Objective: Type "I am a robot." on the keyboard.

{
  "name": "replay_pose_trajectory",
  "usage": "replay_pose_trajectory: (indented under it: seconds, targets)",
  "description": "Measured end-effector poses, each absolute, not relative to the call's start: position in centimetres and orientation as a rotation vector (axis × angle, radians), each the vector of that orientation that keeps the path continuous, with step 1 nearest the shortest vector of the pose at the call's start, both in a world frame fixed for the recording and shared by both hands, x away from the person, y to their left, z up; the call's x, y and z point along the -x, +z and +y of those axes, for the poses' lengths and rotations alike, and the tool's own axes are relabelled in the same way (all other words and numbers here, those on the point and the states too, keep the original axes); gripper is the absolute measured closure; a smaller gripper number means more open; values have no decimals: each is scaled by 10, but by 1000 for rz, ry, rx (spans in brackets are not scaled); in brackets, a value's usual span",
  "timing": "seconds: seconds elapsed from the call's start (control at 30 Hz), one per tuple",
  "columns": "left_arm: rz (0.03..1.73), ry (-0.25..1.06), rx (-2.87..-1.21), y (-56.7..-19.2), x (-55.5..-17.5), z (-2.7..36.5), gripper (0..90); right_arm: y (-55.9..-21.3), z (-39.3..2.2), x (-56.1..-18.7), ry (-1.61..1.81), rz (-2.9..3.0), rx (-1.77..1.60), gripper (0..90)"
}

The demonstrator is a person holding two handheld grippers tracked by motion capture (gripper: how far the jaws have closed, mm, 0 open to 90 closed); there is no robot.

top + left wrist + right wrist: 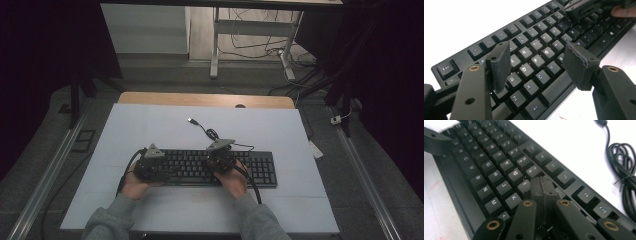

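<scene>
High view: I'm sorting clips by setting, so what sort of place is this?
Probably a lab or recording workspace: a white-covered wooden table with a black wired keyboard, a white metal desk frame beyond with loose cables on the floor, and dark curtains at the sides.

Dim, dark-cornered high view; both gripper views blow the surface (474,17) out white, near jaws blurred.

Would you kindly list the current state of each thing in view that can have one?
keyboard: flat on the table, unplugged.
keyboard cable: partly coiled behind the keyboard, its USB plug lying loose on the white table.
left gripper: open, jaws apart above the letter keys on the keyboard's left, holding nothing.
right gripper: shut, pads together, tips down among the keys near the I and O keys.
</scene>
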State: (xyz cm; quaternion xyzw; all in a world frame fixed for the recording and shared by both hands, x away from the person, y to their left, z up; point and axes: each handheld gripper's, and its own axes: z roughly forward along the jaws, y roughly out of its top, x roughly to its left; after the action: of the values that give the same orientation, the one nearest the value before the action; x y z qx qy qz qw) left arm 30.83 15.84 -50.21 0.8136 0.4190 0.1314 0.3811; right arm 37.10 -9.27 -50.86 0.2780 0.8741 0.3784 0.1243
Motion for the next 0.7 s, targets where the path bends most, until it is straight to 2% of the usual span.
replay_pose_trajectory:
  seconds: [0.4,0.7]
  targets:
    - [1078,345,-2077,-502,-308,159,391,-491,-130,-349,1237,2500,-801,891]
    - [1085,352,-2079,-503,-309,159,385,-493,-155,-334,1296,2492,-749,688]
